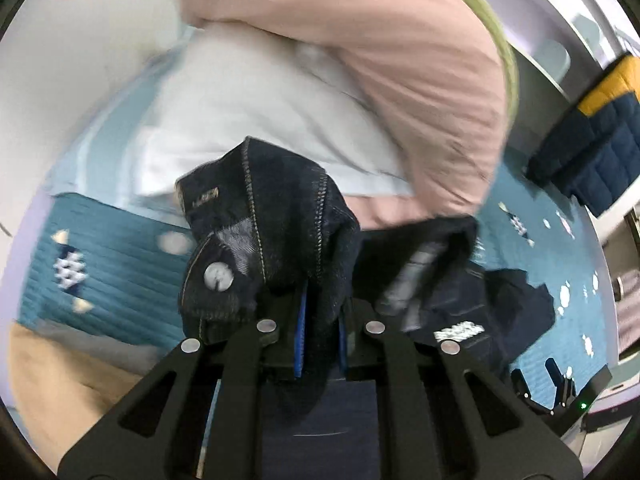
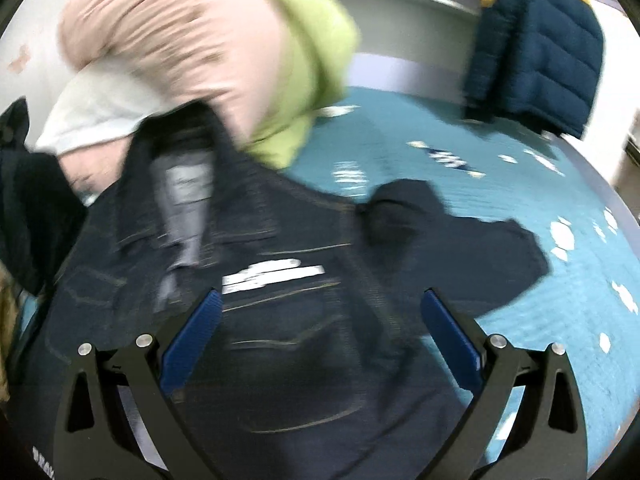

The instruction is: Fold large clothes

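Left gripper [image 1: 320,344] fingers pinched on jeans [image 1: 276,236] waistband near button [image 1: 218,276], lifting it for folding. Right gripper [image 2: 320,332] fingers wide above jeans, spread on teal bedspread [image 2: 500,208].

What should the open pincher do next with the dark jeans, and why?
Probably bring the right gripper down to pinch the jeans under it. Its jaws stand wide open with nothing between them, while the left gripper is shut on the waistband near the button. A second grip would let the jeans be spread on the teal bedspread.
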Action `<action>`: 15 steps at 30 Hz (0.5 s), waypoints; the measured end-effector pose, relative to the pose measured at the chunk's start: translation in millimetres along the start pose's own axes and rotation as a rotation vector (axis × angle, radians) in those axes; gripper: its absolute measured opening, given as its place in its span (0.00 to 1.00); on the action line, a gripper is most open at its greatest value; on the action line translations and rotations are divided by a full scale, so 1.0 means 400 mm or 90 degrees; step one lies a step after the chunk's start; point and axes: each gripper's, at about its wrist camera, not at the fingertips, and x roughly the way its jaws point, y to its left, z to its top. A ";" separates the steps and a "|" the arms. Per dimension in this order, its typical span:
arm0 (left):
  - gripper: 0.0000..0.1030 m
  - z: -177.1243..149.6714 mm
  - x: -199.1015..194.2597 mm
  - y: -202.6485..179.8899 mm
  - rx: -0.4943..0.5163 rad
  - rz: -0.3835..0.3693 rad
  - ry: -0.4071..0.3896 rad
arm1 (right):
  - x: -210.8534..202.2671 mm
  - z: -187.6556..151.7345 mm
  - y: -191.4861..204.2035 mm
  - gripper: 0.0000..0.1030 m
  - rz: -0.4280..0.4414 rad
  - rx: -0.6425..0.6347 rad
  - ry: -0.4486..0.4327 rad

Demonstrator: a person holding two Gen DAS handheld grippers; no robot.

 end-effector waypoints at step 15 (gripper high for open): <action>0.12 -0.187 0.380 -0.450 0.124 0.161 -0.002 | 0.161 -0.096 -0.316 0.93 -0.057 0.200 0.101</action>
